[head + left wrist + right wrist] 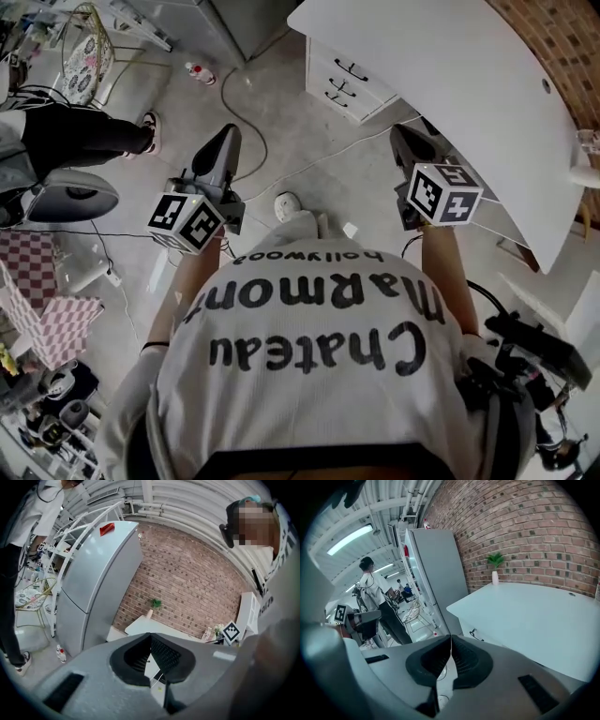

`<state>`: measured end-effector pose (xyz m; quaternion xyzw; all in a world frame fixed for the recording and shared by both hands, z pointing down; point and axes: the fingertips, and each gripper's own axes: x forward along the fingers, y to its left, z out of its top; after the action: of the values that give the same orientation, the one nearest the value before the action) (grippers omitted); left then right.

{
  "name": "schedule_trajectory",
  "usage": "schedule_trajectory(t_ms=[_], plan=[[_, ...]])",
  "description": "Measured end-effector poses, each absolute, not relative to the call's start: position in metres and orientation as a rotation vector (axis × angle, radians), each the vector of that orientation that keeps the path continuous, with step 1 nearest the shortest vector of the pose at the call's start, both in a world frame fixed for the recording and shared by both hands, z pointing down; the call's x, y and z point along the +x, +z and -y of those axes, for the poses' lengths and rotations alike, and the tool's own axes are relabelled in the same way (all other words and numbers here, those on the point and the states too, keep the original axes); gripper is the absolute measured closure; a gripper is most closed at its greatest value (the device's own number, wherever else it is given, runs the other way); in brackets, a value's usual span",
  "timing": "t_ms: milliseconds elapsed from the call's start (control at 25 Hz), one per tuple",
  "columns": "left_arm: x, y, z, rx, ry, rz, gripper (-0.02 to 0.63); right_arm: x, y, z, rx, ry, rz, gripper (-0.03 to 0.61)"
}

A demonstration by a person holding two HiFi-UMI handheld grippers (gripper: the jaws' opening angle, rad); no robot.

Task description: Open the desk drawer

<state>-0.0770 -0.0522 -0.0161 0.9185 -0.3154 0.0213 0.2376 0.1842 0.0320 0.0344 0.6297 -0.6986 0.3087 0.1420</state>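
Left gripper (pixel 225 139) center-left, right gripper (pixel 403 136) center-right, both held ahead of the torso, pointing up-frame. Both have jaws pressed together, nothing between. White desk (pixel 450 75) upper right, its 3 drawers (pixel 349 82) closed.

The drawer unit (pixel 349 82) sits under the worktop's (pixel 469 84) left end, and a potted plant (pixel 495 569) stands on the worktop's far edge (against the brick wall (pixel 525 527)). Left of the worktop stands a fridge (pixel 438 573), with a bottle (pixel 200 73) on the floor (pixel 281 122) farther left.
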Motion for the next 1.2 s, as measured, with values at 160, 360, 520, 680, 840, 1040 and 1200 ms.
schedule_trajectory(t_ms=[160, 360, 520, 680, 840, 1040, 1200], plan=[[-0.072, 0.02, 0.075, 2.505, 0.119, 0.756, 0.6, 0.178, 0.069, 0.003, 1.843, 0.954, 1.983, 0.563], [-0.061, 0.09, 0.079, 2.472, 0.254, 0.648, 0.6, 0.159, 0.136, 0.033, 1.779, 1.025, 1.985, 0.563], [-0.05, 0.15, 0.094, 2.4, 0.232, 0.669, 0.6, 0.147, 0.207, 0.049, 1.684, 1.054, 1.985, 0.563], [-0.043, 0.206, 0.09, 2.359, 0.259, 0.664, 0.6, 0.132, 0.281, 0.056, 1.515, 1.046, 2.009, 0.563], [-0.039, 0.283, 0.096, 2.324, 0.289, 0.739, 0.6, 0.139, 0.363, 0.069, 1.447, 1.01, 1.983, 0.563], [-0.048, 0.352, 0.113, 2.22, 0.143, 0.853, 0.6, 0.15, 0.453, 0.078, 1.496, 1.089, 1.933, 0.563], [-0.057, 0.409, 0.111, 2.244, 0.194, 0.847, 0.6, 0.157, 0.508, 0.085, 1.55, 1.091, 1.911, 0.563]])
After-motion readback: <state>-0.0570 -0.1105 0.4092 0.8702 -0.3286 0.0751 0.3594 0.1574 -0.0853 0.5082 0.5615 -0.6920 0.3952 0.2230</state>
